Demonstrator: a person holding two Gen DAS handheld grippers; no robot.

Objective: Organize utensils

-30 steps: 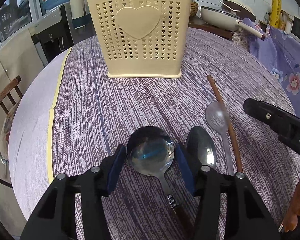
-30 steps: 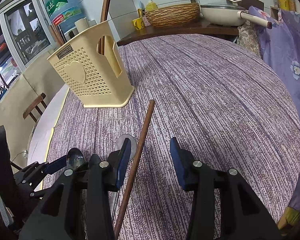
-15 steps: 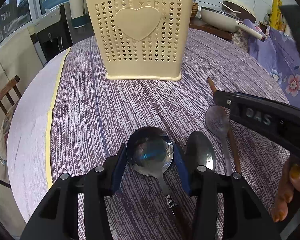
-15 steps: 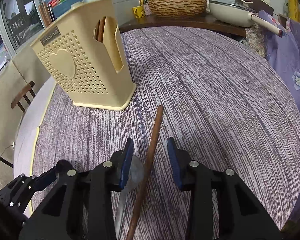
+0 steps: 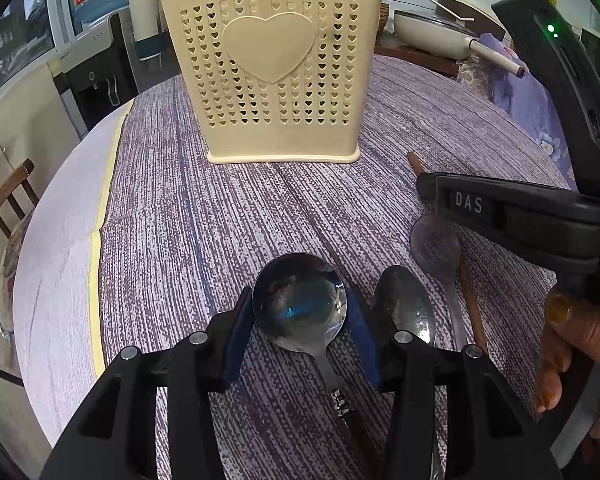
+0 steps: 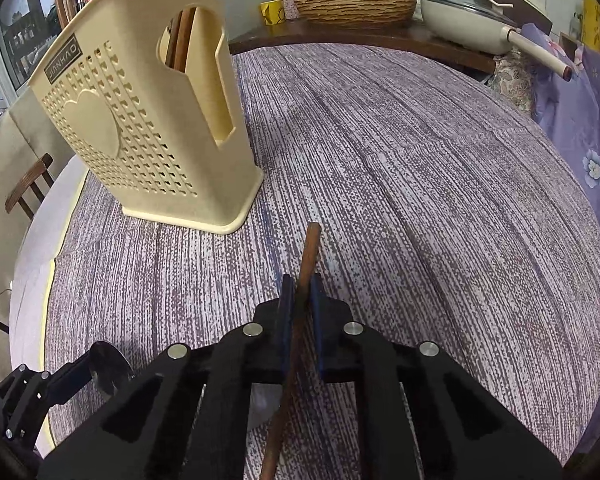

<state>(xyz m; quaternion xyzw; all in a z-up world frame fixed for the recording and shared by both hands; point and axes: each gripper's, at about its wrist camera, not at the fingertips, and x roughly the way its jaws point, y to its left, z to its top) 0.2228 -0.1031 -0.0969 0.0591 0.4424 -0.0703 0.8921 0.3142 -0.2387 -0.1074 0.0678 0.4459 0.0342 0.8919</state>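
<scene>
A cream perforated utensil holder (image 5: 274,68) stands upright on the purple tablecloth; it also shows in the right wrist view (image 6: 140,120) with wooden sticks inside. My left gripper (image 5: 300,320) has its blue pads against both sides of a round steel spoon (image 5: 300,304) lying on the cloth. A second steel spoon (image 5: 406,304) and a clear plastic spoon (image 5: 436,244) lie to its right. My right gripper (image 6: 300,300) is shut on a brown wooden chopstick (image 6: 306,256), seen from outside in the left wrist view (image 5: 500,204).
A cream pan (image 6: 468,20) and a woven basket (image 6: 354,0) sit on a dark shelf behind the table. A wooden chair (image 5: 8,196) stands at the left. The tablecloth's yellow edge (image 5: 96,240) runs along the left side.
My right gripper moved forward over the chopstick and closed on it. My left gripper narrowed around the round spoon's bowl.
</scene>
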